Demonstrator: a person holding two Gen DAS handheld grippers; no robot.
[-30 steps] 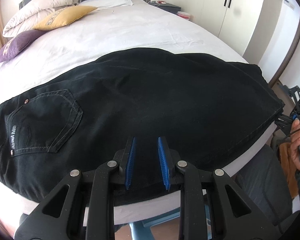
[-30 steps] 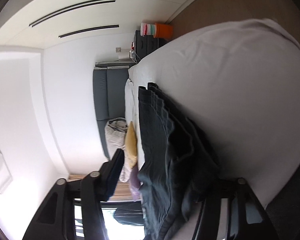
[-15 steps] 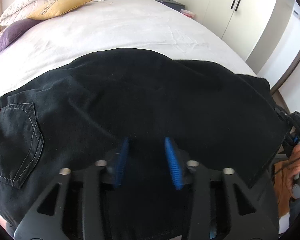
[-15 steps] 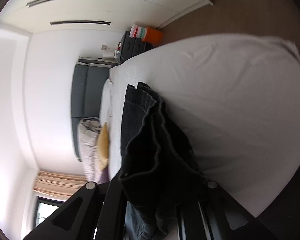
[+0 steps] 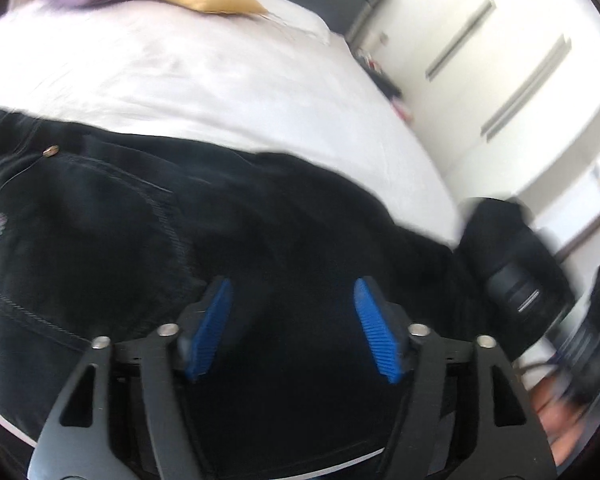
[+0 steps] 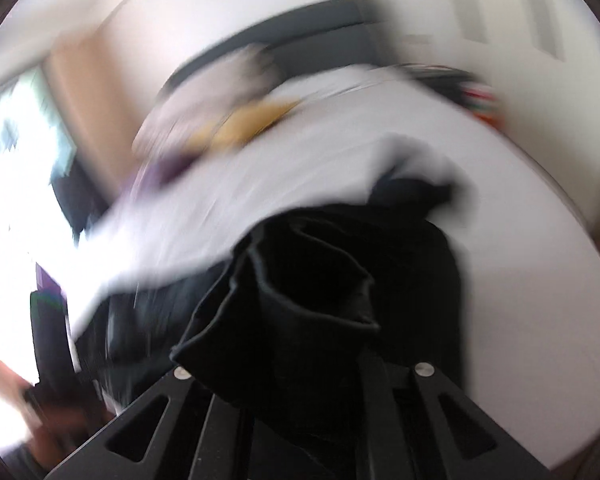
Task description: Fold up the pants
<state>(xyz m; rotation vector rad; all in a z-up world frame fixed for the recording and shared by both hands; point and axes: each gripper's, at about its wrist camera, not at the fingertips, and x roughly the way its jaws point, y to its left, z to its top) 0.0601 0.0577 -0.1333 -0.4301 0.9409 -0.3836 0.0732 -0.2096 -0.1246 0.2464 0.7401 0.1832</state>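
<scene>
Since 0.5 s ago the leg end has swung up off the bed and both views have turned (right one badly blurred). Black pants (image 5: 148, 248) lie across the near edge of the white bed (image 5: 188, 80), back pocket to the left. Right gripper (image 6: 284, 344) is clamped on the bunched hem (image 6: 300, 280), raised. Left gripper (image 5: 292, 328) hangs over the mid-leg, blue pads (image 5: 210, 332) wide apart, holding nothing. Yellow and purple pillows sit at the far end.
</scene>
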